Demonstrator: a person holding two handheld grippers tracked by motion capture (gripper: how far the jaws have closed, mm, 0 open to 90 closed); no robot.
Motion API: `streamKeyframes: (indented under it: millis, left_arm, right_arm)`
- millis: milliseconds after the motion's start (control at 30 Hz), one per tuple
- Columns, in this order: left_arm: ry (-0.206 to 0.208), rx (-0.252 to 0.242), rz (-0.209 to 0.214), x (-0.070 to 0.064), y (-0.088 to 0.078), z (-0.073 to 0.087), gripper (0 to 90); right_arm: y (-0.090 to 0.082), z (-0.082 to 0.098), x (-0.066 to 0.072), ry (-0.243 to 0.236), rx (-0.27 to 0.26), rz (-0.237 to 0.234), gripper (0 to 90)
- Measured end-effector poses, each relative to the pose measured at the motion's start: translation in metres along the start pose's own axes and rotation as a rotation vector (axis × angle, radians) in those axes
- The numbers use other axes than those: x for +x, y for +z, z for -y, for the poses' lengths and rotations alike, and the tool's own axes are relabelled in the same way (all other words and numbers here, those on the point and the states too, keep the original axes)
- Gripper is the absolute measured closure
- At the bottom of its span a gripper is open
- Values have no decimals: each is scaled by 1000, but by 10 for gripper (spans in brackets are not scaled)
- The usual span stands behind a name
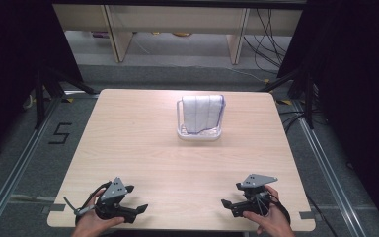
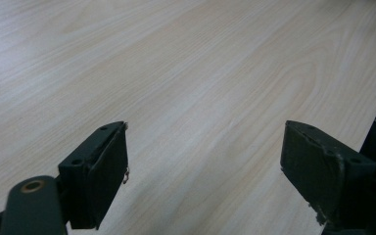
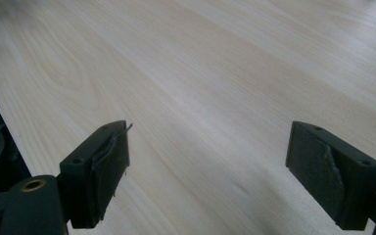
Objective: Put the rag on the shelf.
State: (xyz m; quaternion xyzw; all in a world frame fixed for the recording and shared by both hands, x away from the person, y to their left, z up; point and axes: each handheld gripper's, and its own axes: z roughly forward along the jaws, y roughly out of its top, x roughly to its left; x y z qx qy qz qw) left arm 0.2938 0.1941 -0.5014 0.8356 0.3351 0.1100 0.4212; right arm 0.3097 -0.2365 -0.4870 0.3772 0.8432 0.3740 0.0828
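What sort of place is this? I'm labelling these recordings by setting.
Probably a lab recording station, not a home: a bare wooden table between black curtains, loose cables on the floor, and a floor marking "5".

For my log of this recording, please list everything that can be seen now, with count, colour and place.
table: 1, light wood, centre of the high view
rack: 1, white, on the far middle part of the table
cloth: 1, white with thin blue lines, draped over the rack
shelf units: pale wood, on the floor behind the table
cables: several, black, on the floor at the far right
number 5 mark: 1, black, on the grey floor left of the table
left claw: 1, black, near left edge of the table, jaws apart, holding nothing
right claw: 1, black, near right edge, jaws apart, holding nothing
hands: 2, one holding each claw, at the bottom edge
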Motion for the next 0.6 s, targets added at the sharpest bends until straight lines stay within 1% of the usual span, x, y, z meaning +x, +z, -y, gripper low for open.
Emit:
streamKeyframes:
  millis: [33,133,167,233,267,300,333,367,500,533,600]
  left_arm:
    - [-12,-5,-4,-1,1,0,176]
    - [-15,-7,-1,-1,1,0,176]
    - [-14,-7,-1,-1,1,0,177]
    - [-14,-5,-1,-1,2,0,177]
    - [-2,8,1,0,1,0,177]
    - [-3,5,-1,0,1,0,177]
    - [-14,-4,-1,-1,2,0,177]
    - [1,6,-2,0,1,0,176]
    - [-10,-8,-3,2,1,0,177]
    - [-31,-15,-6,1,2,0,177]
    - [-10,5,-12,4,0,1,177]
  right_arm:
    - [0,0,-1,-7,-2,1,170]
    - [1,1,-2,-14,0,-2,170]
    - [2,1,-2,-22,-4,5,170]
    - [1,0,-1,-20,-2,6,170]
    - [1,0,-1,-19,-2,7,170]
    - [2,0,-2,-16,-2,2,170]
    - [1,1,-1,-9,-2,6,170]
    - [1,1,-1,-10,-2,11,170]
    - [1,0,-2,-13,-2,10,170]
    - [2,0,-2,-15,-3,9,170]
    - [1,0,-1,-15,-2,10,170]
